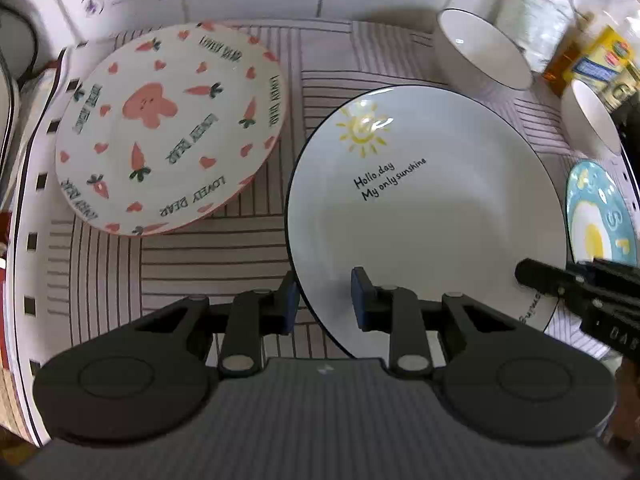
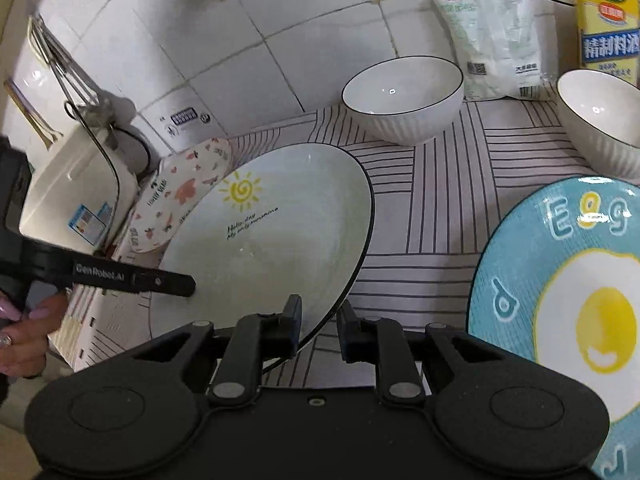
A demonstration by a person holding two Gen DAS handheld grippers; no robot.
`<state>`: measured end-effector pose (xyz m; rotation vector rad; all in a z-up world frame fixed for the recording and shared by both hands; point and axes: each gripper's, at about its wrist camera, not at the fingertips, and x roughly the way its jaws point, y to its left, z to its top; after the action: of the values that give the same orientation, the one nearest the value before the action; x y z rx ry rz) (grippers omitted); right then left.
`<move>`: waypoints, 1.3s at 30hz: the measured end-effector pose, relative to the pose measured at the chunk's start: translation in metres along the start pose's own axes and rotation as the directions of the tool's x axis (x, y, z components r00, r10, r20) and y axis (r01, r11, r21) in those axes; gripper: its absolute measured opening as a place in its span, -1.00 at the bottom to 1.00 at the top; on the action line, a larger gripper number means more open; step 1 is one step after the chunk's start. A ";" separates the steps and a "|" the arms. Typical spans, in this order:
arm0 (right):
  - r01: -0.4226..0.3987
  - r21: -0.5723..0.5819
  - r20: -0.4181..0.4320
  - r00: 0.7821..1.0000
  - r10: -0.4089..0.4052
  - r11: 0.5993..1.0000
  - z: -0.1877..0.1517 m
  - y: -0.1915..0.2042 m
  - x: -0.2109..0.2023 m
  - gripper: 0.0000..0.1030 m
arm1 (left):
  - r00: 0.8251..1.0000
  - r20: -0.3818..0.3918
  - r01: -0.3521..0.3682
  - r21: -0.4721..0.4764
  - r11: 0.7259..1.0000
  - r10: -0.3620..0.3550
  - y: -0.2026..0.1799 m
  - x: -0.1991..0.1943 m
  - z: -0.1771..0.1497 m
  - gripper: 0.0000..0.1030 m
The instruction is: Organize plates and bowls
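A white plate with a yellow sun and the words "Hello, day" (image 1: 420,220) (image 2: 272,240) hangs tilted above the striped mat (image 1: 200,264) (image 2: 432,248). My left gripper (image 1: 325,300) (image 2: 188,285) is shut on its left rim, one finger under it and one inside. On the near right rim my right gripper (image 2: 320,322) (image 1: 526,275) is shut the same way. A carrot-and-rabbit plate (image 1: 168,128) (image 2: 180,200) lies left of it. The blue fried-egg plate (image 1: 596,216) (image 2: 560,280) lies to the right. Two white ribbed bowls (image 2: 400,100) (image 2: 600,116) stand at the back.
A tiled wall runs close behind the mat. A white appliance with a wire handle (image 2: 72,192) stands at the left. Plastic bags (image 2: 492,32) and a yellow-labelled bottle (image 2: 604,16) stand behind the bowls. A person's hand (image 2: 28,328) holds the left gripper.
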<state>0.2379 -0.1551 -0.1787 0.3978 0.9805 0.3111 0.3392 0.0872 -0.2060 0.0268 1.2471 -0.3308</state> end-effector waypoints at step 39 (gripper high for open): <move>0.192 -0.047 0.202 0.963 -0.179 0.980 -0.007 0.009 -0.119 0.10 | 0.999 0.051 -0.024 0.194 0.981 0.015 -0.050 -0.051 -0.005 -0.21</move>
<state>0.1688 -0.1971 -0.0904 0.2686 0.8044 0.1305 0.3071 0.0524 -0.1519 0.1971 1.1613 -0.4329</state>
